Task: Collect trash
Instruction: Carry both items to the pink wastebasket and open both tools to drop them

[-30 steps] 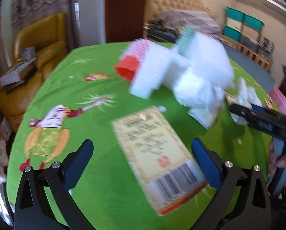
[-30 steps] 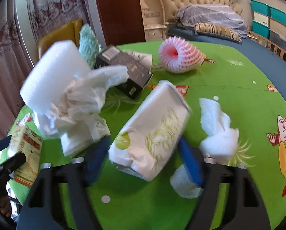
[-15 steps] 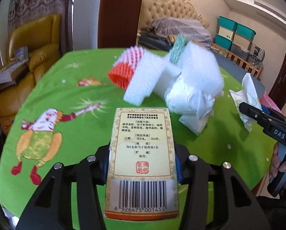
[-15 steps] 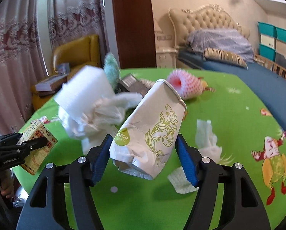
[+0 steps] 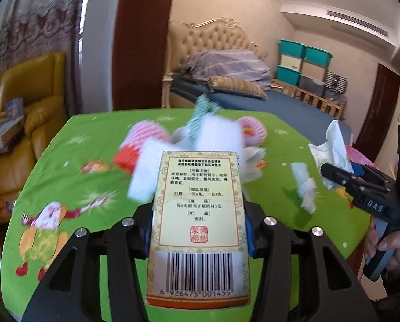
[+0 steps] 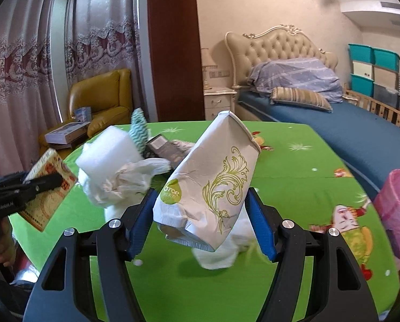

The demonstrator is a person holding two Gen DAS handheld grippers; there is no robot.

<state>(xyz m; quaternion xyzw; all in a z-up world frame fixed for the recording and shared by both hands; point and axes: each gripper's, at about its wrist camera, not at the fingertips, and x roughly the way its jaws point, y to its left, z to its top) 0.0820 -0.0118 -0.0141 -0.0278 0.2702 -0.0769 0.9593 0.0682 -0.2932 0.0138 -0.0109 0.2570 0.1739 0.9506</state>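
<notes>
Hovering above the green table [image 5: 71, 145] near its front edge, the left gripper [image 5: 198, 230] clamped a yellow box [image 5: 200, 222] while the right gripper [image 6: 200, 222], angled downward, pinched a crumpled paper cup [image 6: 210, 185] clear of the litter.

Right gripper [image 6: 200, 222] clamps a crumpled paper cup [image 6: 210, 185] above the green tablecloth [image 6: 307, 166], while the left gripper [image 6: 43, 182] grips a yellow box [image 6: 48, 171].
</notes>
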